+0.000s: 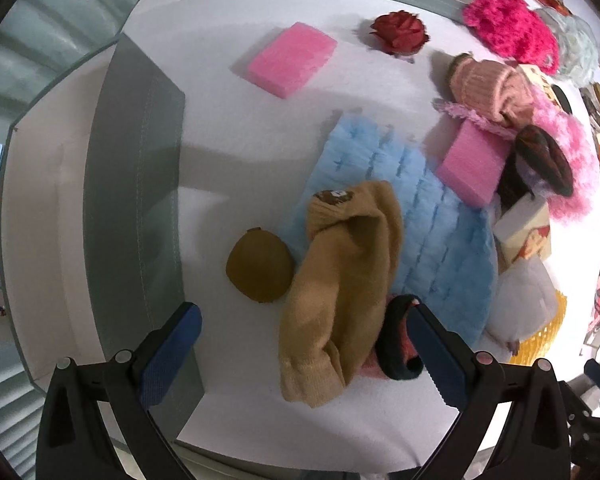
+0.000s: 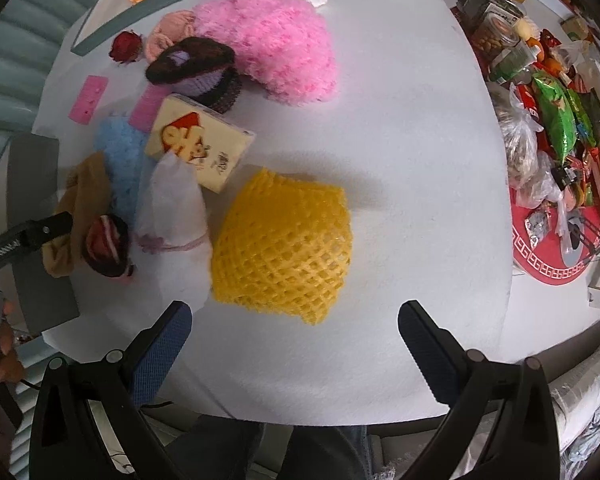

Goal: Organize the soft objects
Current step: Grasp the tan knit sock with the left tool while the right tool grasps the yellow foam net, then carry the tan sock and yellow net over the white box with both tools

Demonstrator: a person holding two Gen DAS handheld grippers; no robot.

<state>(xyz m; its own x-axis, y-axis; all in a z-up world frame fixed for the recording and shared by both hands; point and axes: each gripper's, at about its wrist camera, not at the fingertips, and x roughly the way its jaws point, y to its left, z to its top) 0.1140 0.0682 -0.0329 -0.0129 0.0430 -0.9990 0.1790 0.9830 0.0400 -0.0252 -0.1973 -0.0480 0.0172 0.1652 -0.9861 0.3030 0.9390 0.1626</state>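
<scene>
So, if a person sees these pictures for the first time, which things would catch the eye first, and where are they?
In the right wrist view, the bright yellow foam net lies on the white table just ahead of the open right claw, with a fluffy pink cloth farther back. In the left wrist view, a tan knitted hat lies partly over a pale blue cloth, between the fingers of the open left claw.

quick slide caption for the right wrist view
Right gripper, jaws open, hovering just short of a yellow foam net on the white table amid scattered soft items.
</scene>
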